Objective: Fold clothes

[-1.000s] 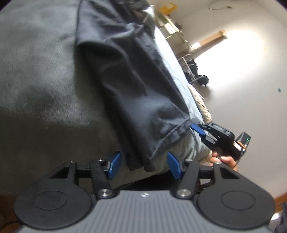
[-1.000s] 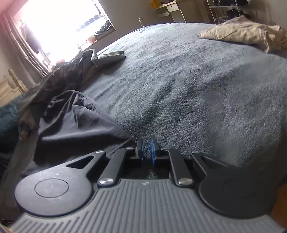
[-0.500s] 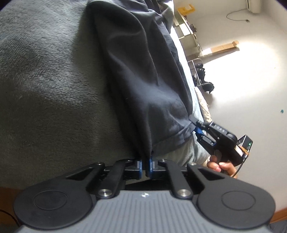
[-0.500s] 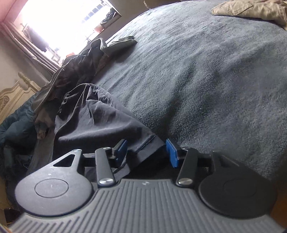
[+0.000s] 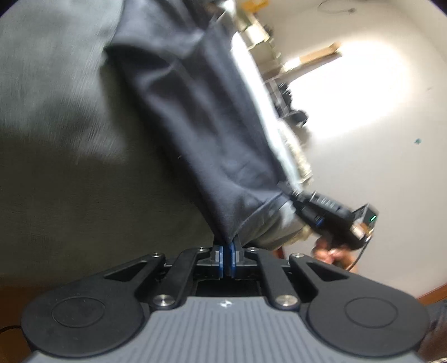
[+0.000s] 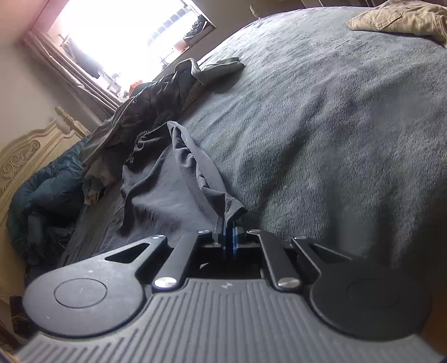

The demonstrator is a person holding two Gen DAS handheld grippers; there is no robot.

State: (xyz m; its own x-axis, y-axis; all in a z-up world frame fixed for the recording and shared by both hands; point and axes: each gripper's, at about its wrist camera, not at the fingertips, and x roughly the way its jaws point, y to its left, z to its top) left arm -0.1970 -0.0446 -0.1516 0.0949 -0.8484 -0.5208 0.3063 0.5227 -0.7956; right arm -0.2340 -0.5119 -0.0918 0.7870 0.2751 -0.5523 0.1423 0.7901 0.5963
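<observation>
A: Left wrist view: the left tongs (image 5: 226, 248) are clamped on the dark trousers' (image 5: 201, 117) hem over the grey bed (image 5: 56, 139).

B: Right wrist view: the right tongs (image 6: 229, 237) pinch the other hem corner.

- The trousers (image 6: 178, 178) are lying on the bed (image 6: 321, 125), stretching away from the near edge.
- A pile of clothes (image 6: 145, 117) is sitting behind them, toward the window (image 6: 120, 42).
- Another garment (image 6: 402, 16) is lying well apart at the far right.
- The headboard (image 6: 25, 156) is standing off to the left.
</observation>
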